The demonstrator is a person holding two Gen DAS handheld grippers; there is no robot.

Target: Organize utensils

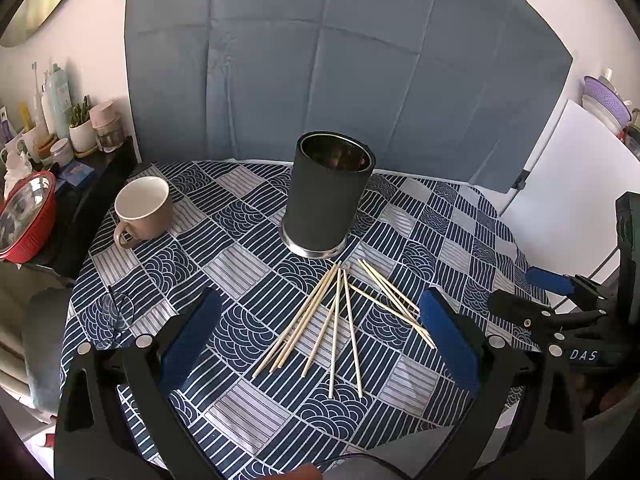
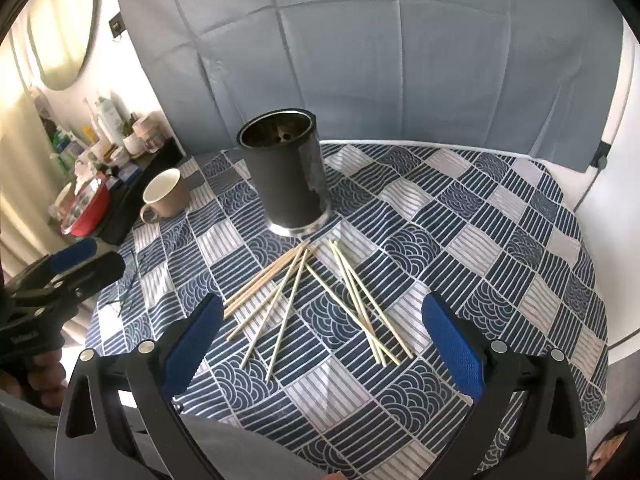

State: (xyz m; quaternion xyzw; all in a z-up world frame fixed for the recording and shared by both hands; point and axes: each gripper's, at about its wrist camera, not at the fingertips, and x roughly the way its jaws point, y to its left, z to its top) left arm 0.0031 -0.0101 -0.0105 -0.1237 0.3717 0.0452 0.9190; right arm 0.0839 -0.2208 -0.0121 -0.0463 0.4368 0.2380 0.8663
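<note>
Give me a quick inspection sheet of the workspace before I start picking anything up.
Surface: round table, blue patterned cloth, lying flat.
Job's things: wooden chopsticks scattered loose in front of the upright black holder.
Clutter: beige mug at left; eyeglasses near the left edge.
Grippers: left gripper and right gripper both open, holding nothing, above the table.
Cables: nothing seen on the table.
Surroundings: grey backdrop; crowded side shelf with a red bowl.
</note>
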